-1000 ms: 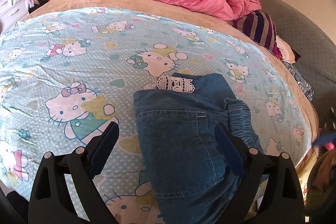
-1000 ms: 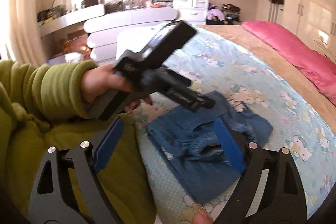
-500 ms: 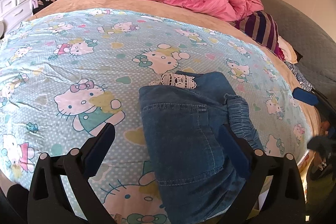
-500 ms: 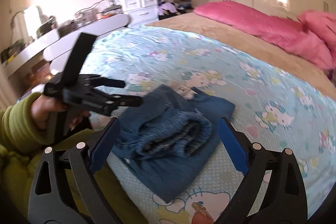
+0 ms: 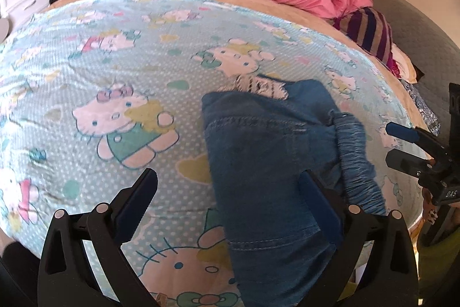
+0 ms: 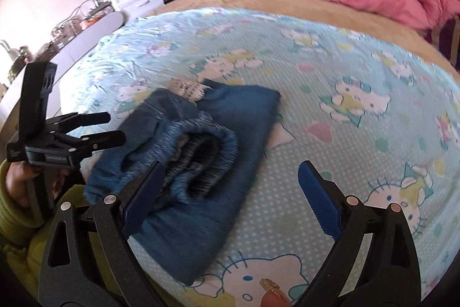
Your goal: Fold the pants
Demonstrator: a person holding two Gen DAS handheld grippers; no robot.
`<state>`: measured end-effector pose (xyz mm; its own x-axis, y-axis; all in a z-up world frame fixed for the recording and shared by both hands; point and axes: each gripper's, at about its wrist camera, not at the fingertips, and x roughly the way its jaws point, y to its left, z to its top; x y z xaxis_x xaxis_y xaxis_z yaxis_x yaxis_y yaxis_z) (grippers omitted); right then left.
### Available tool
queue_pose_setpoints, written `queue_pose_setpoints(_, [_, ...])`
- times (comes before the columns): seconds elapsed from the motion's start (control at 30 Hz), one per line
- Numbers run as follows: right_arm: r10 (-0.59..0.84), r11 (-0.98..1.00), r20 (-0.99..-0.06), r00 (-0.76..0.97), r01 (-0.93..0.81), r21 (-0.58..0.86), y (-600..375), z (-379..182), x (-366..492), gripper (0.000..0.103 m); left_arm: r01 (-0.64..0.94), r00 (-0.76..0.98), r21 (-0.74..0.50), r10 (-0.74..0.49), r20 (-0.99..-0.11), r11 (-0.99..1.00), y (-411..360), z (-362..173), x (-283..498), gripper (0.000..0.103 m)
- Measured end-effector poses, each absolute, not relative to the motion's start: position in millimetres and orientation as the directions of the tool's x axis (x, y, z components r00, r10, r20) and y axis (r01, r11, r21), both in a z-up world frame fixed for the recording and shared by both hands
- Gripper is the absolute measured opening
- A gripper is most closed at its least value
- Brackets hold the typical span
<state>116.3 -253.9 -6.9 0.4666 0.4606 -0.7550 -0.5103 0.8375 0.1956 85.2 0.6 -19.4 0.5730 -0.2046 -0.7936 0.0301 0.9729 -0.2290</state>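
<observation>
The pants (image 5: 258, 163) lie folded on the sheet (image 5: 115, 62) near the bed's edge. Both the left gripper (image 5: 227, 197) and right gripper (image 6: 230, 192) hover wide open, seemingly holding nothing.

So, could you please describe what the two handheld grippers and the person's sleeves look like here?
Both the left gripper and the right gripper have matte black, cut-out triangular frames with silver rivets, and their fingers carry ridged blue pads. The left gripper's body, seen from the right wrist, bears a small white label I cannot read. The sleeve is ribbed olive-green knit. No cables show.
</observation>
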Motion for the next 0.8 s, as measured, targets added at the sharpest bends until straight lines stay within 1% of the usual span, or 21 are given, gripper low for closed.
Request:
queue_pose_setpoints(0.1, [0.46,0.844,-0.762,0.456,-0.492,0.215,-255.7,-13.5,121.3,0.087,0.019,0.558,-0.261,-0.227,-0.798,0.965,3.7,-28.2,86.3,0.098])
queue_pose_setpoints(0.23, [0.471,0.846,-0.776,0.42,-0.464,0.262,-258.1,-26.7,133.6,0.072,0.019,0.547,-0.296,-0.257,-0.796,0.955,4.2,-34.8,89.5,0.098])
queue_pose_setpoints(0.4, [0.501,0.832,-0.785,0.363,-0.453,0.322,-253.4,-44.1,148.2,0.059,0.035,0.539,-0.304,-0.274,-0.796,0.952,-3.5,-39.1,94.2,0.098])
queue_pose_setpoints(0.6, [0.549,0.8,-0.765,0.336,-0.475,0.366,-246.6,-51.1,160.3,0.059,0.064,0.531,-0.303,-0.289,-0.796,0.951,-14.7,-41.6,100.7,0.098])
queue_pose_setpoints(0.8, [0.575,0.778,-0.748,0.333,-0.506,0.372,-235.5,-54.8,164.9,0.059,0.073,0.532,-0.315,-0.304,-0.79,0.946,-19.2,-42.6,106.9,0.097])
